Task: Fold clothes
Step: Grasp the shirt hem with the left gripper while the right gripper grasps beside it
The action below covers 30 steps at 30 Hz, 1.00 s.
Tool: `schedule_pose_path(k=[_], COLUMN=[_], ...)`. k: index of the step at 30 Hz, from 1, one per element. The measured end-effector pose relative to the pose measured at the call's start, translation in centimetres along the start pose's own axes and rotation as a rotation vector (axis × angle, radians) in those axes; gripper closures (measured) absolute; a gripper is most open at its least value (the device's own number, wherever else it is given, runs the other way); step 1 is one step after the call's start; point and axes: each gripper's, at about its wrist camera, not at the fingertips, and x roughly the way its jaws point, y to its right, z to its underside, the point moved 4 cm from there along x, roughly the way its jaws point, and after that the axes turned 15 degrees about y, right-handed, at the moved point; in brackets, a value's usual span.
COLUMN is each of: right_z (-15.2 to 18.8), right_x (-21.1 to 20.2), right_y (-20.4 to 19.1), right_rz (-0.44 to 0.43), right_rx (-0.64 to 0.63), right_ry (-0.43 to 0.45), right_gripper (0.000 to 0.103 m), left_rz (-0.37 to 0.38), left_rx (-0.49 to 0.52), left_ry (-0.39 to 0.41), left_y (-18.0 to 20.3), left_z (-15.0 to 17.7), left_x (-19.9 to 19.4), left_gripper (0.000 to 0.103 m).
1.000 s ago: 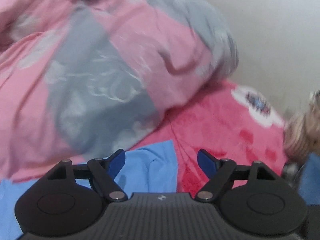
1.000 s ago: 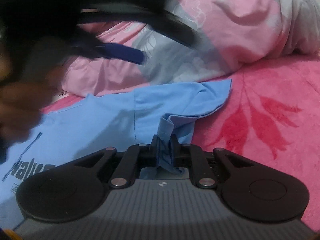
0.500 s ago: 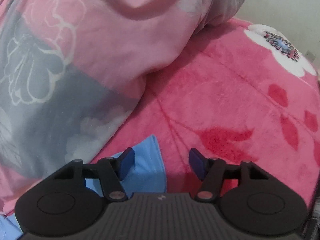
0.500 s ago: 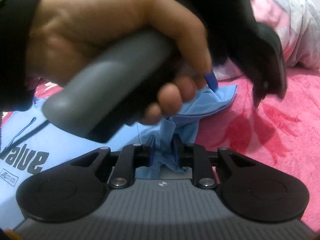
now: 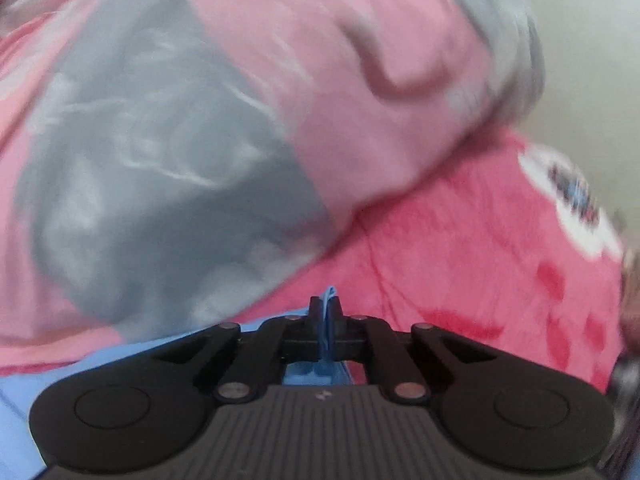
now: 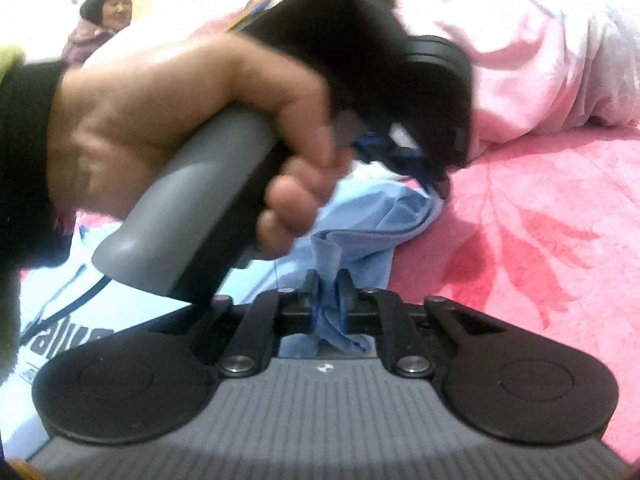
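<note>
- Blue t-shirt is lying on the pink floral blanket, its right edge bunching up w/ folds; dark print lettering showing at lower left of right wrist view.
- Left gripper is now pinching a thin ridge of the blue t-shirt btwn its fingers; 0.5 s ago those jaws were apart w/ cloth only beneath them, so they're closed since then.
- Right gripper is clamping a wad of the same shirt fabric, jaws nearly together w/ cloth squeezed btwn – same grip as 0.5 s ago.
- In right wrist view, left gripper's tips are meeting the shirt at the raised edge, cloth lifting slightly there vs. earlier.
- Left hand is wrapping the grey handle, filling much of the right wrist view & blocking most of the shirt's middle.
- Pink-and-grey duvet is piling up just behind the shirt, touching the blanket; blurred in left wrist view.
- White flower patch is showing on the blanket at far right.
- A person is sitting in the bkgd, top left, well apart from the work.
</note>
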Motion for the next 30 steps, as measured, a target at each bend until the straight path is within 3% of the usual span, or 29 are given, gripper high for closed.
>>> schedule_pose_path(k=[6,11,17,30], right_z=[-2.3,-3.4,-2.3,1.3], right_x=[-1.5,-3.5,-4.6,-4.3], right_y=[-0.9,-4.4,-9.5,-14.5], right_rz=[-0.001,-0.096,-0.210,-0.395], right_rx=[-0.028,-0.139,-0.350,-0.547], right_ry=[0.100,0.171,0.150,0.009], right_gripper=[0.097,0.097,0.097,0.096], left_rz=[-0.055,-0.079,-0.120,-0.299], left_rx=[-0.147,-0.248,-0.274,-0.204], left_ry=[0.131,0.173,0.215,0.203], left_y=[-6.2,-10.9,-14.8,-18.3], left_z=[-1.5,0.2,3.1,9.3], left_x=[-6.2,-10.6,-15.1,-18.9], left_gripper=[0.101,0.101,0.101,0.101])
